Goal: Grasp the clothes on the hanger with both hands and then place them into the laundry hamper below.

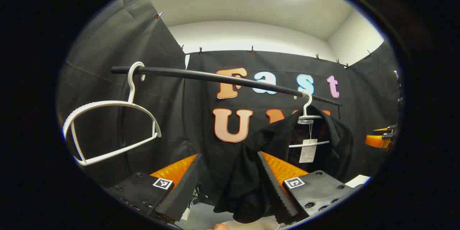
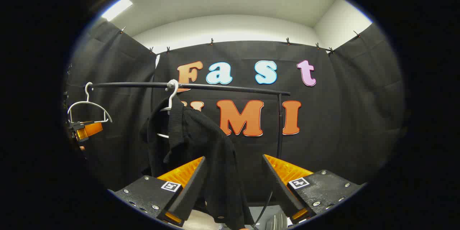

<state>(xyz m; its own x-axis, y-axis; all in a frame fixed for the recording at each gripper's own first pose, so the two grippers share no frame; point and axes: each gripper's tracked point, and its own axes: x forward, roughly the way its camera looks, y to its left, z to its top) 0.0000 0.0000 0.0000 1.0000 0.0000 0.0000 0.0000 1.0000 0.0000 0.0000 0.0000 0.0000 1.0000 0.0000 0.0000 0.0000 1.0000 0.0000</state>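
Note:
A black garment point(image 1: 266, 140) hangs on a white hanger point(image 1: 308, 115) at the right end of a black rail point(image 1: 215, 77), with a paper tag point(image 1: 308, 151) at its collar. One sleeve droops between the fingers of my left gripper point(image 1: 228, 155), which stands open, the cloth lying against its right finger. In the right gripper view the same garment point(image 2: 194, 133) hangs from its hanger point(image 2: 171, 97), and its other side falls between the fingers of my right gripper point(image 2: 233, 158), also open. The cloth sits close to that gripper's left finger.
An empty white hanger point(image 1: 107, 129) hangs at the rail's left end, also visible as the empty hanger point(image 2: 88, 107). The rail's upright post point(image 2: 279, 125) stands right of the garment. The other gripper point(image 1: 381, 140) is far right; the left gripper point(image 2: 86, 129) shows far left.

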